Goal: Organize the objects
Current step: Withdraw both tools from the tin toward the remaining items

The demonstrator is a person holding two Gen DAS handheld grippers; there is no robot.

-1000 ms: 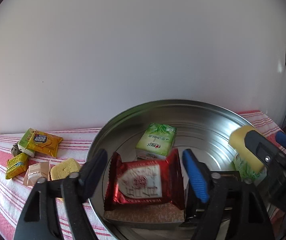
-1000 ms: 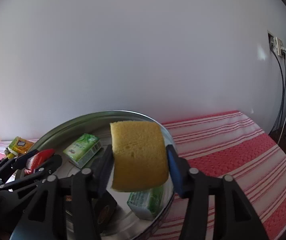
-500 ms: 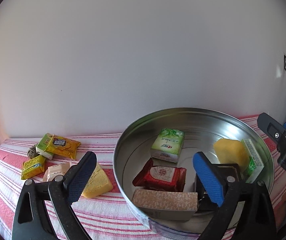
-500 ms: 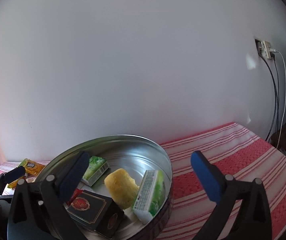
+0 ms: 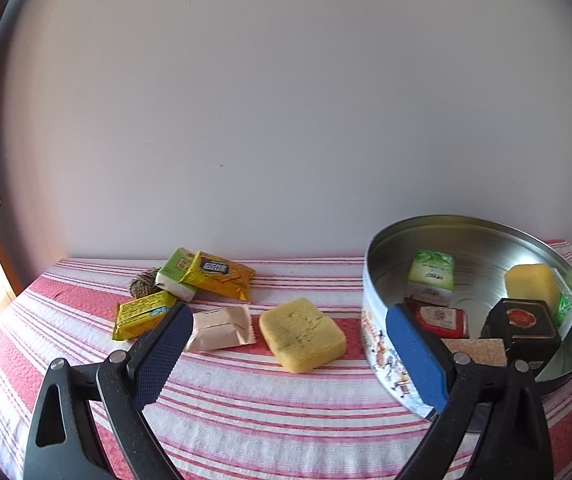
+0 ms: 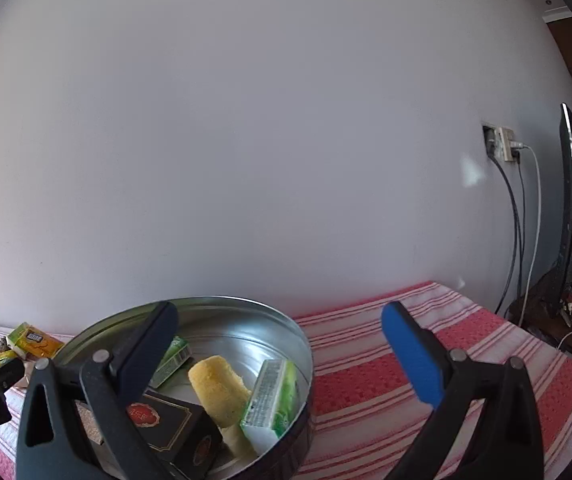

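Sponge (image 5: 302, 334) on the striped worktop (image 5: 245, 408) looked next for the tin (image 5: 382, 344), both tongs, left (image 5: 286, 356) and right (image 6: 281, 354), gaping wide and empty.

My left gripper (image 5: 286, 348) has jaws wide apart, nothing between the pads, pointing slightly down toward 12 o'clock. My right gripper (image 6: 281, 350) is also spread wide and empty, nearly level, left gripper body at its 9 o'clock.
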